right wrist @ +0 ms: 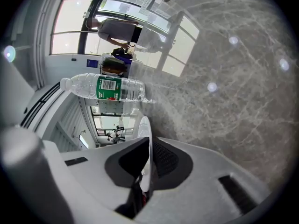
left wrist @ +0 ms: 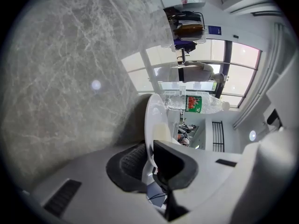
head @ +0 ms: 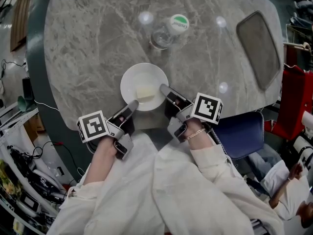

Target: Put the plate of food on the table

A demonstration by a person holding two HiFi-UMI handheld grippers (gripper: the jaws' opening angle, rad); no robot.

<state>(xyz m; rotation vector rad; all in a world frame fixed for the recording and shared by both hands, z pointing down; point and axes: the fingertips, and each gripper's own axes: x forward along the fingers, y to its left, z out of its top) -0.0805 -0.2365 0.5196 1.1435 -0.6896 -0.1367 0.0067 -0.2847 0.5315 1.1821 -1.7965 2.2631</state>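
Note:
A round white plate [head: 142, 81] carries a pale square piece of food [head: 143, 93] near its front rim. It lies over the near edge of the grey marble table [head: 88, 58]. My left gripper [head: 130, 106] is shut on the plate's near left rim, and my right gripper [head: 165, 90] is shut on its near right rim. In the left gripper view the plate [left wrist: 153, 120] stands edge-on between the jaws, with the food [left wrist: 162, 133] just showing. In the right gripper view the plate's rim [right wrist: 145, 129] runs between the two dark pads.
A clear water bottle with a green cap [head: 168, 31] stands on the table just beyond the plate; it also shows as the bottle [left wrist: 196, 103] and the bottle [right wrist: 105, 88] in the gripper views. A dark grey inset panel [head: 259, 48] lies at the table's right. A blue chair [head: 242, 133] stands near right.

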